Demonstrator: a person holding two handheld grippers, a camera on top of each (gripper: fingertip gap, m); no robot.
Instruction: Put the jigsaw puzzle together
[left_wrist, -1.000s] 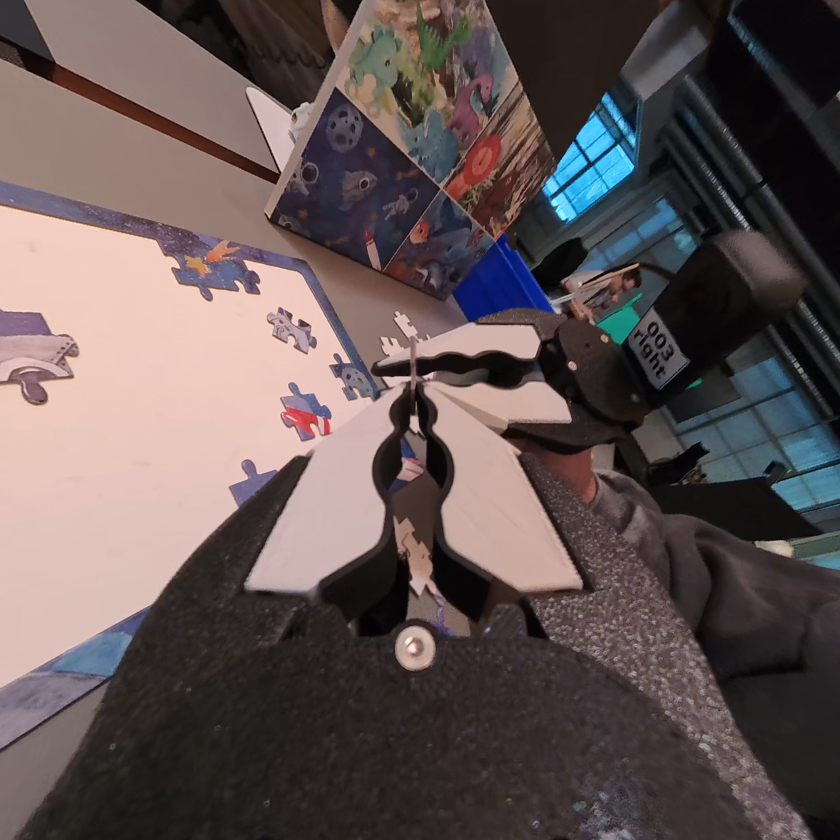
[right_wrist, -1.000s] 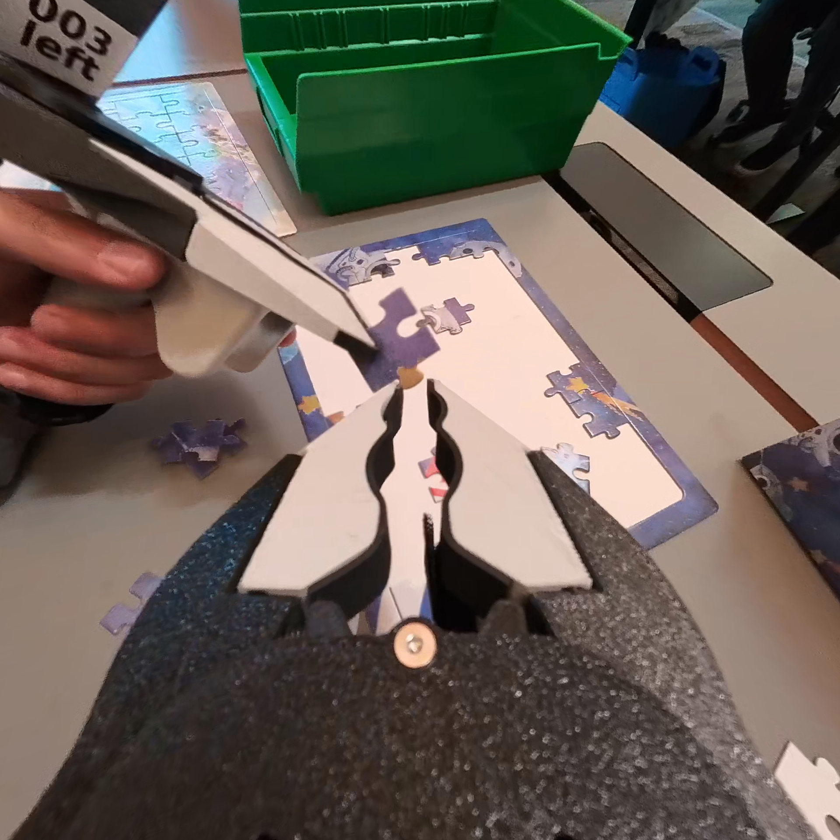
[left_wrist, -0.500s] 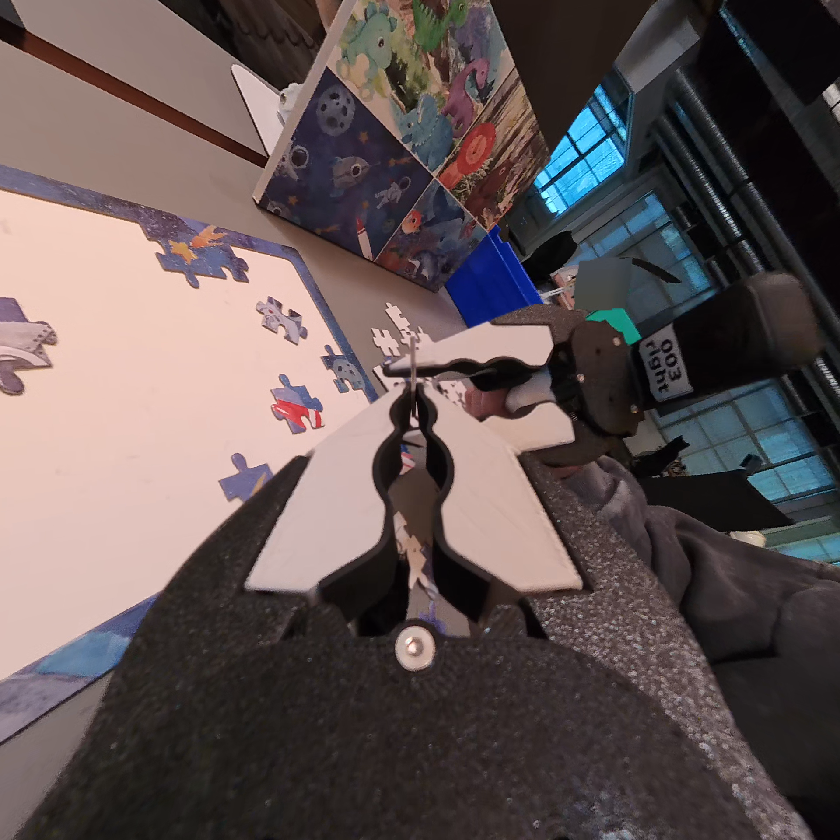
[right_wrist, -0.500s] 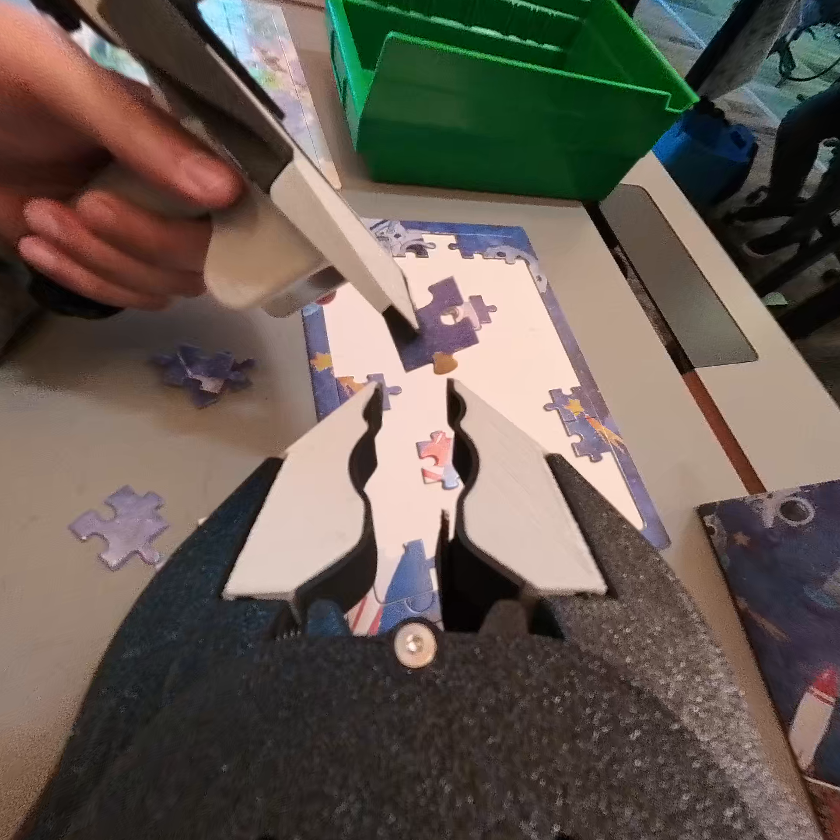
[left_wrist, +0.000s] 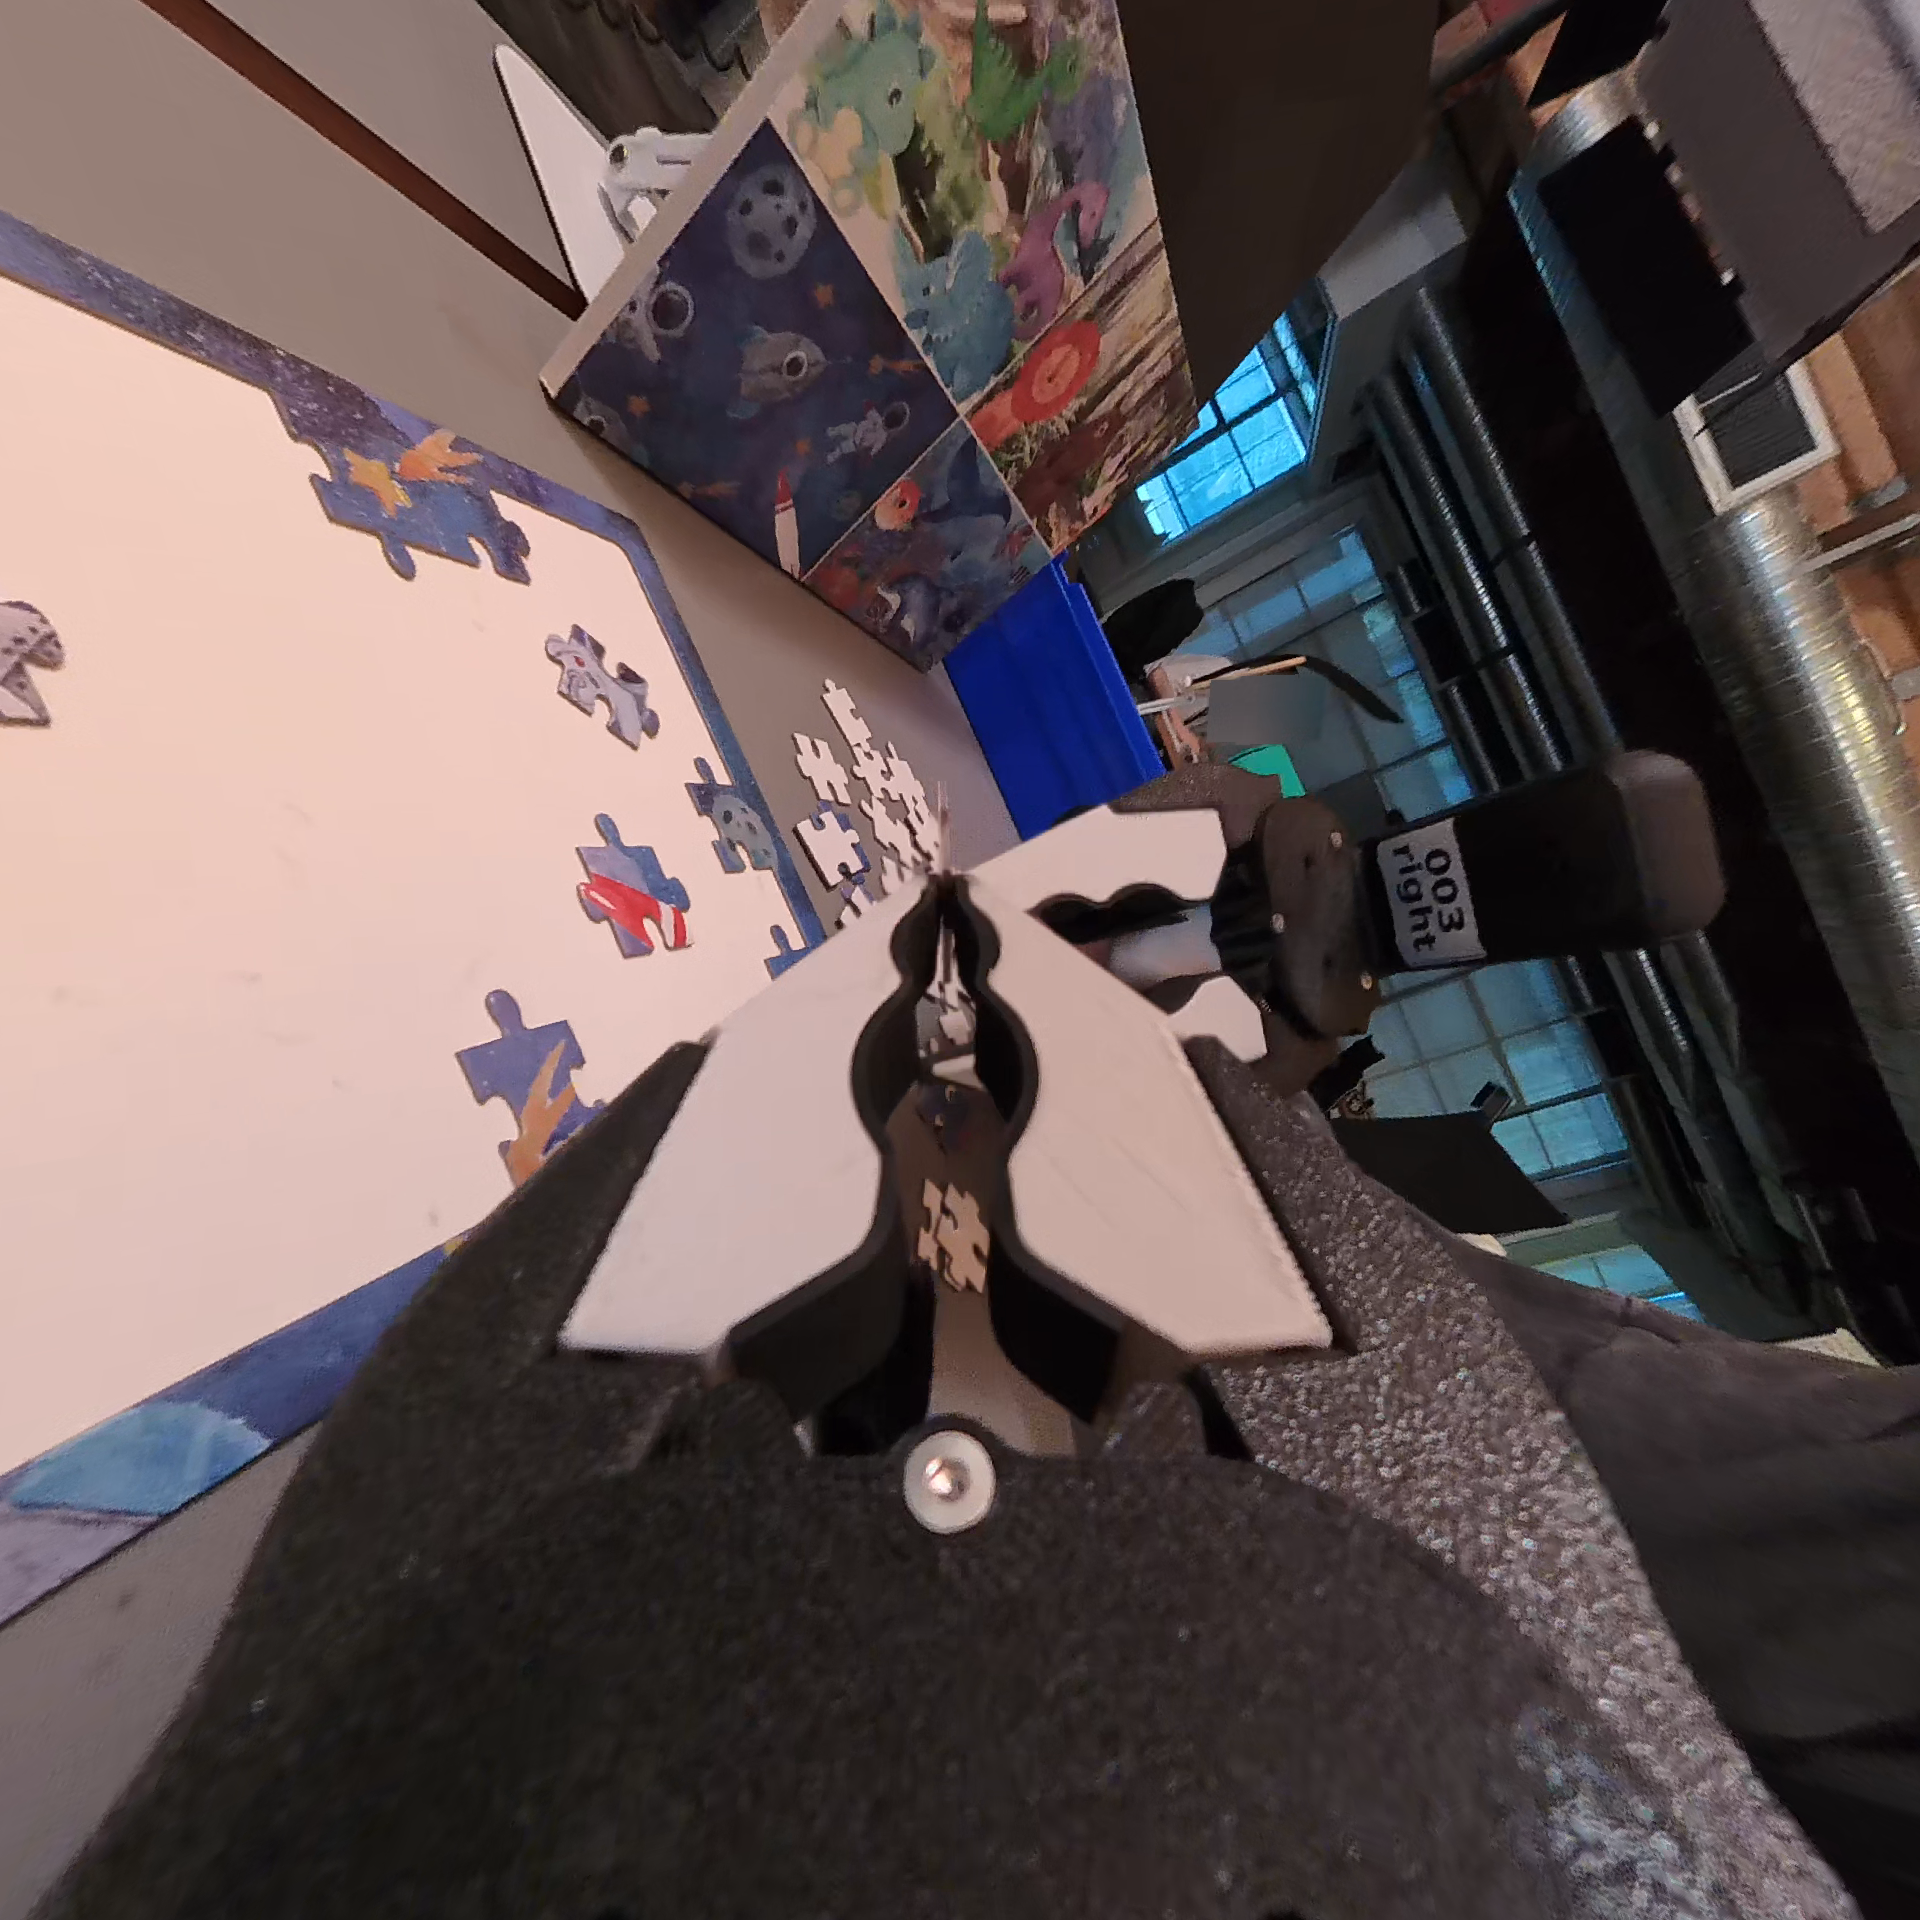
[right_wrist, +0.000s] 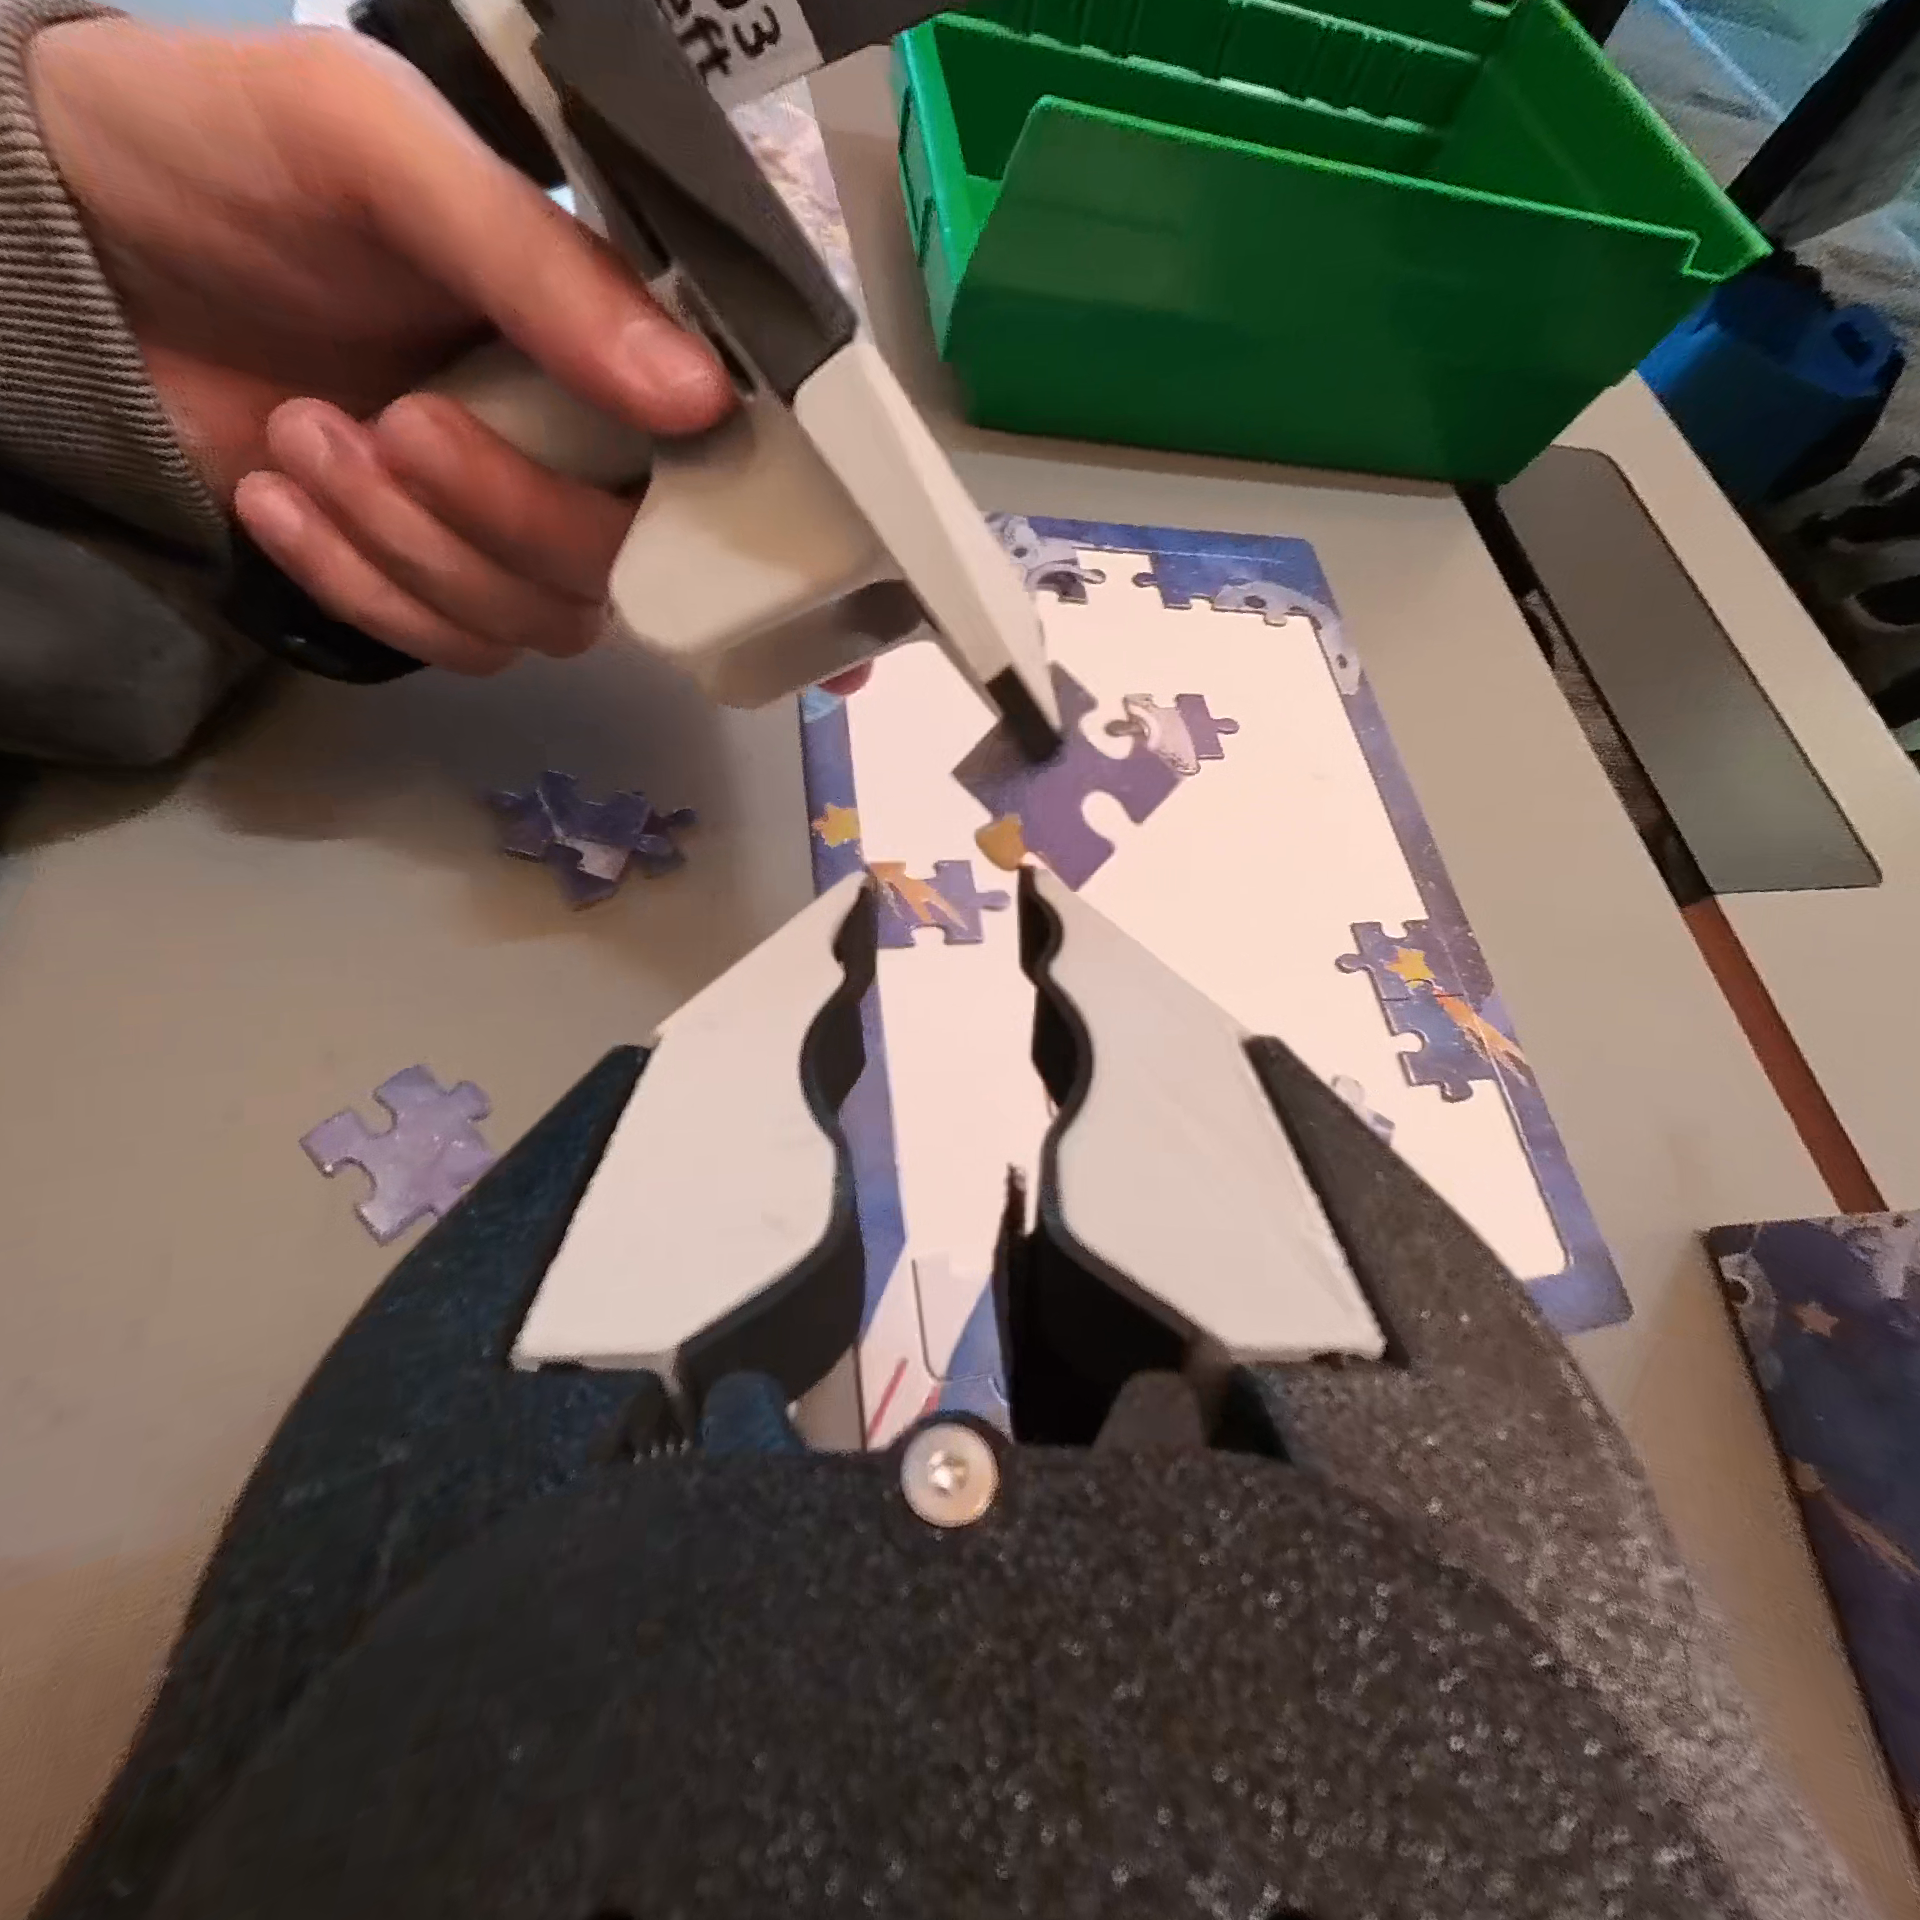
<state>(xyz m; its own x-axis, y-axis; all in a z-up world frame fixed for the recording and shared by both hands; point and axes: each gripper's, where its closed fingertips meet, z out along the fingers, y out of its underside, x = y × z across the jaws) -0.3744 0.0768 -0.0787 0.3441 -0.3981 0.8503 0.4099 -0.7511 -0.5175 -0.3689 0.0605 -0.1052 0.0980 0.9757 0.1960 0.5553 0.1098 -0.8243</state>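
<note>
My left gripper (left_wrist: 940, 883) is shut on a purple puzzle piece (right_wrist: 1081, 790). In the left wrist view the piece shows edge-on at the fingertips (left_wrist: 942, 836). In the right wrist view a hand holds the left gripper (right_wrist: 1023, 722) tilted down, with the piece just above the white puzzle tray (right_wrist: 1340, 644) with a blue border. My right gripper (right_wrist: 943, 883) is open and empty, just short of the piece's orange tab. It also shows in the left wrist view (left_wrist: 1081, 909) behind the left fingers. Several pieces lie in the tray, among them a comet piece (right_wrist: 935, 899) and a spaceship piece (right_wrist: 1174, 727).
A green bin (right_wrist: 1247, 260) stands behind the tray. Loose purple pieces (right_wrist: 592, 831) lie on the table left of it. The picture box (left_wrist: 883, 312) leans beyond the tray, with white face-down pieces (left_wrist: 873, 790) and a blue bin (left_wrist: 1049, 696) near it. The grippers are tip to tip, or close to it.
My right gripper has opened from nearly shut and drawn back from the purple piece. My left gripper keeps the piece and has tilted more steeply over the tray.
</note>
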